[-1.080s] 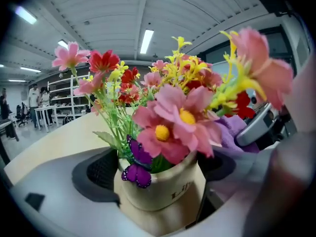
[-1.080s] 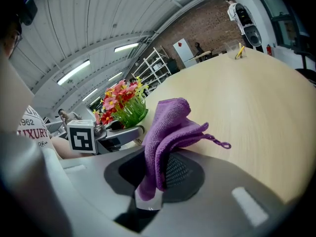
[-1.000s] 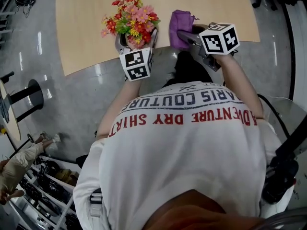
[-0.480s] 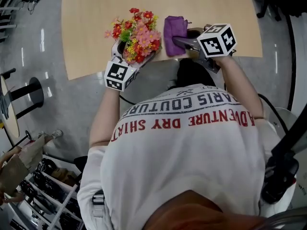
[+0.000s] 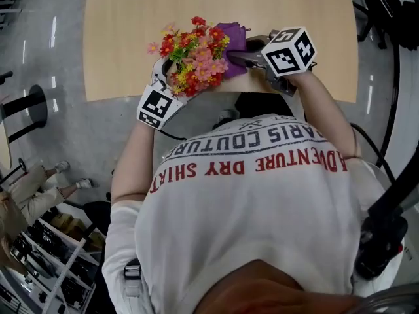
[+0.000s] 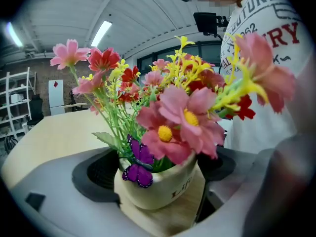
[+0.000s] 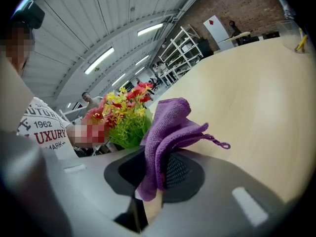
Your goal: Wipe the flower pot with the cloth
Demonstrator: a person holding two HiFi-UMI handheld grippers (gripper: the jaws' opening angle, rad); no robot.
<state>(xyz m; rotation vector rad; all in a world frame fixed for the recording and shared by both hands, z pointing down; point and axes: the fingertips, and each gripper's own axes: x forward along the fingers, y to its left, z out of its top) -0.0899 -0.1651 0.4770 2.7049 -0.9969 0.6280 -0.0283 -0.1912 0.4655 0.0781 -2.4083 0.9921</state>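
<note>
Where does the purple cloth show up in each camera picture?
Head view: purple cloth, top centre, right of the pink, red and yellow flowers.
Left gripper view: not in it.
Right gripper view: cloth at centre, pinched between the jaws.
Shared landmark: those flowers, in all three.

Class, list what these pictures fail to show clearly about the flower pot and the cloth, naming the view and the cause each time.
1. The flower pot: in the head view it is hidden under the flowers.
2. The pot's lettering: in the left gripper view only the start shows; the rest curves out of sight.
3. Whether the purple cloth touches the pot: flowers cover the spot in the head view, and the right gripper view shows no pot.
</note>
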